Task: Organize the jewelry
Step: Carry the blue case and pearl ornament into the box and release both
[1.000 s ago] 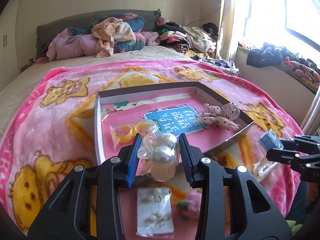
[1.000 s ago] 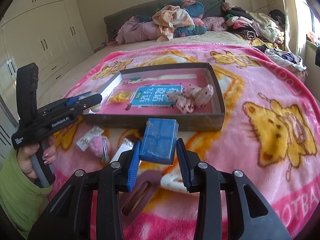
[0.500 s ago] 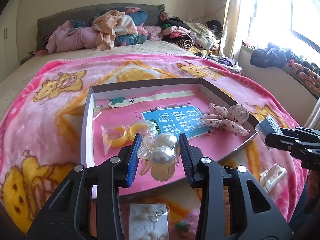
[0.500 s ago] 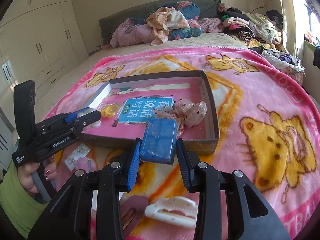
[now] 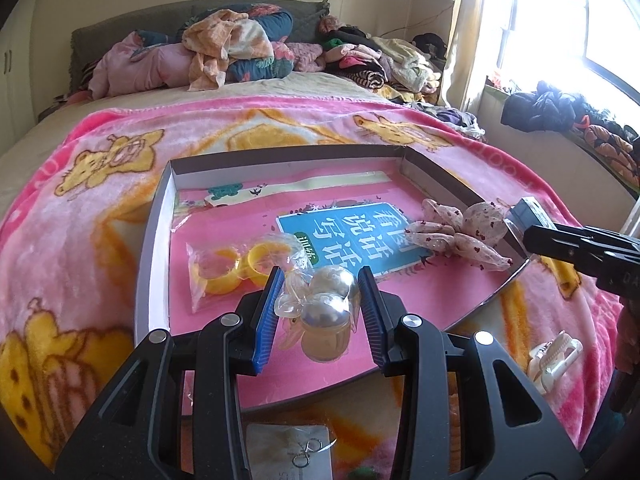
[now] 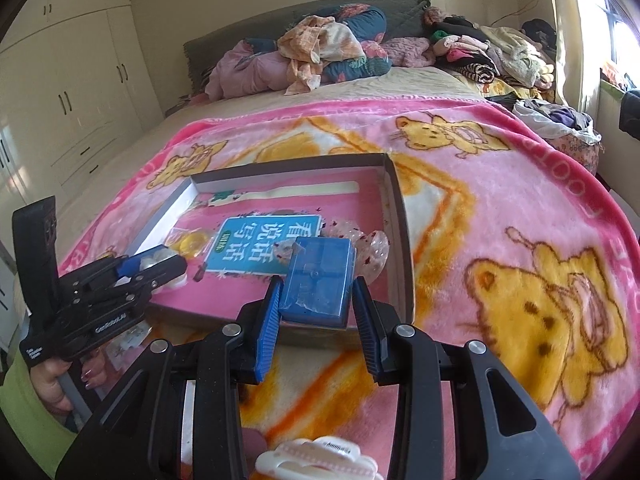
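A shallow cardboard box (image 5: 154, 236) (image 6: 402, 248) with a pink floor lies on the pink bear blanket. Inside it are a bag of yellow rings (image 5: 224, 270), a blue card with Chinese text (image 5: 352, 234) and a spotted fabric bow (image 5: 464, 232). My left gripper (image 5: 320, 304) is shut on a clear bag of pearly beads (image 5: 326, 300), held over the box's near part. My right gripper (image 6: 316, 304) is shut on a small blue plastic case (image 6: 320, 280), held above the box's near edge at its right end. From the right wrist view the left gripper (image 6: 160, 266) shows at the left.
A card of earrings (image 5: 290, 450) lies on the blanket under the left gripper. A white hair claw (image 5: 554, 358) (image 6: 316, 460) lies in front of the box. Piled clothes (image 5: 240, 48) fill the head of the bed. A hand in a green sleeve (image 6: 24, 412) holds the left gripper.
Both grippers have moved forward toward the box with their loads. The bead bag now hangs over the box floor, and the blue case has reached the box's near edge.
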`<state>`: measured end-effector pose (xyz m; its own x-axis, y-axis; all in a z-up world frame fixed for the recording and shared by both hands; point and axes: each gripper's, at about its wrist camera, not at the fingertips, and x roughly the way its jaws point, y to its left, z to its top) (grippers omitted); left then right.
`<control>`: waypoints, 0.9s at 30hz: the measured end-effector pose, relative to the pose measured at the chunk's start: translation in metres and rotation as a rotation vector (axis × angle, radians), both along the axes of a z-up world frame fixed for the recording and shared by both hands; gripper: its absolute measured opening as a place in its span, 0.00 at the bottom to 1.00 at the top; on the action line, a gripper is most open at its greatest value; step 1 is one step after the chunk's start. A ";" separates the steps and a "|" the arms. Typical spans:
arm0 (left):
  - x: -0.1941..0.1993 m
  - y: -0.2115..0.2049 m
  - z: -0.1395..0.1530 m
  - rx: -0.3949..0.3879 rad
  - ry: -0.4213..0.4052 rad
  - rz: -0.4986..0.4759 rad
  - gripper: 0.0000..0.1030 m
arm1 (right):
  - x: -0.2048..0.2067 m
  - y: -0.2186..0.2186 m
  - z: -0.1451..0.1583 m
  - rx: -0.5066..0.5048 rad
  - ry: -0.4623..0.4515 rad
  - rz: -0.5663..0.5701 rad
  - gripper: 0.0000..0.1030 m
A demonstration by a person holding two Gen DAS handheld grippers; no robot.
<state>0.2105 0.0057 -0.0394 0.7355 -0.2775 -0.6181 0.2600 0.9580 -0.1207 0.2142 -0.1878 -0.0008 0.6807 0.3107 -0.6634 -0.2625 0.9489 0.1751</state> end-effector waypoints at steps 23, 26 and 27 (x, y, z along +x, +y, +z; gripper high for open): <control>0.006 -0.001 -0.010 -0.016 0.034 -0.009 0.29 | 0.046 0.012 -0.037 -0.079 0.067 -0.023 0.33; 0.005 -0.003 -0.011 -0.014 0.031 -0.013 0.29 | 0.042 0.012 -0.038 -0.080 0.054 -0.026 0.33; 0.006 -0.003 -0.011 -0.014 0.033 -0.012 0.29 | 0.042 0.012 -0.038 -0.079 0.054 -0.026 0.33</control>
